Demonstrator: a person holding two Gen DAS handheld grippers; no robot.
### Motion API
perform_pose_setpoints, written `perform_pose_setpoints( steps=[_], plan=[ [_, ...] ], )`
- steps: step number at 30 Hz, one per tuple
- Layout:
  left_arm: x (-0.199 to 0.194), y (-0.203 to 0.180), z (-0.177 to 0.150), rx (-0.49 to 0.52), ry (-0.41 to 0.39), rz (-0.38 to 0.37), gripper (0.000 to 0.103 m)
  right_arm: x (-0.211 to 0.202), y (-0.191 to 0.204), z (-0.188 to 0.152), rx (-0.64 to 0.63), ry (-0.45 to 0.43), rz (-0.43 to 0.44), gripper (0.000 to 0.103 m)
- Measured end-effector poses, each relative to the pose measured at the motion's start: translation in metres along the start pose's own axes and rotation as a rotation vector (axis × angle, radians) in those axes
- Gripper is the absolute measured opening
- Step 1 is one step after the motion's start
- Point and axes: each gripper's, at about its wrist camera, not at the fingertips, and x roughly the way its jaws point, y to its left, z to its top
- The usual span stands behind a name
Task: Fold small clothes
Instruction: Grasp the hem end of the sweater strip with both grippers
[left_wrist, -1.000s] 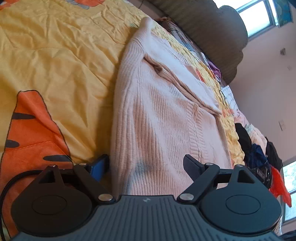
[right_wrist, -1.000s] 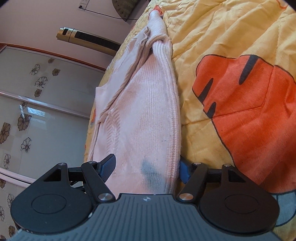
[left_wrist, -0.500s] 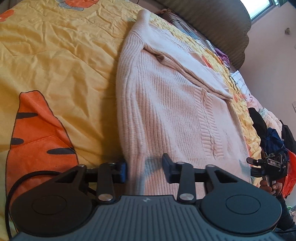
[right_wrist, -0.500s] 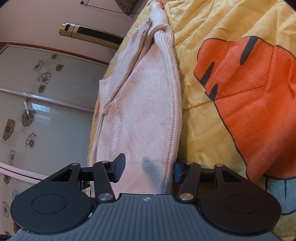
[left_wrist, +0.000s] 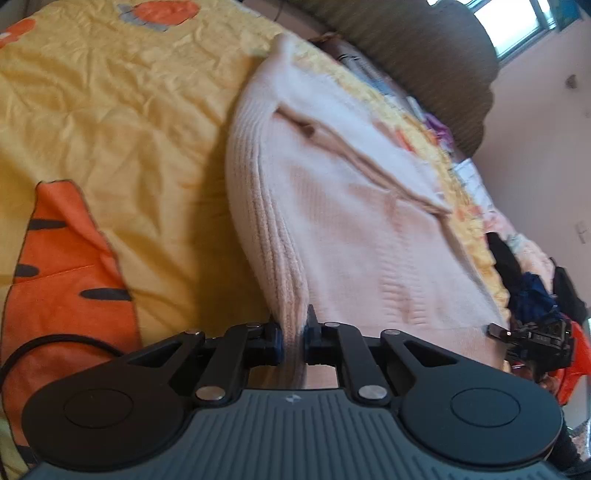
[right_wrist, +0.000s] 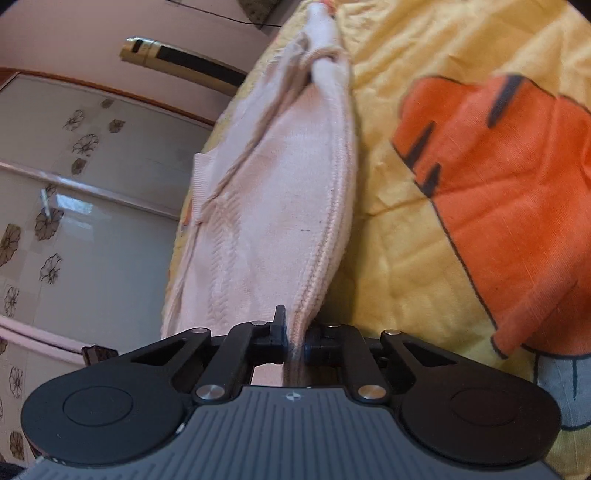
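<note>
Yellow bedspread carries one pink sweater, two grippers, left and right, each clamped on its edge.

Left gripper: black linkage arms, silver screws; grey ribbed body; black cable.

Both wrist views look close along the fingers, angled downward; shared: pale pink ribbed knit sweater on yellow bedspread.
</note>
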Motion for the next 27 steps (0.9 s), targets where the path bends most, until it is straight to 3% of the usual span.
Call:
perform_pose_setpoints(
  steps=[2,4,8,10,13,15,17,19,20,23,27],
  plan=[
    [-0.008,-0.012,0.0,0.019,-0.016,-0.039,0.009,-0.016,0.023,0.008,-0.066,-0.01,0.051,0.012],
    [-0.001,-0.011,-0.003,0.024,0.015,-0.022,0.009,-0.028,0.037,0.017,-0.125,-0.002,0.024,0.012],
    [0.015,0.021,-0.015,-0.072,0.077,0.027,0.009,-0.031,0.011,0.024,-0.099,0.064,-0.108,0.012],
    [0.014,0.033,-0.017,-0.12,0.075,-0.02,0.01,-0.025,0.001,0.017,-0.064,0.086,-0.107,0.012],
    [0.013,0.036,-0.015,-0.132,0.095,-0.037,0.011,-0.014,-0.011,0.006,0.025,0.083,-0.089,0.023],
    [0.015,0.032,-0.013,-0.104,0.106,-0.021,0.011,-0.011,-0.02,0.0,0.074,0.082,-0.038,0.04],
    [0.02,0.023,-0.012,-0.074,0.103,-0.001,0.011,-0.007,-0.019,-0.005,0.089,0.071,-0.003,0.041],
    [0.024,0.01,-0.012,-0.034,0.085,0.051,0.011,0.001,-0.016,-0.006,0.087,0.086,0.007,0.034],
    [0.026,0.002,-0.012,-0.006,0.082,0.079,0.011,0.007,-0.014,-0.006,0.083,0.102,-0.007,0.012],
    [0.02,-0.017,-0.012,0.041,0.066,0.092,0.008,0.015,0.002,-0.008,-0.009,0.109,-0.03,0.012],
    [-0.008,-0.037,-0.003,0.038,0.009,-0.032,0.008,-0.007,0.029,0.003,-0.101,0.088,0.024,0.012]
  ],
)
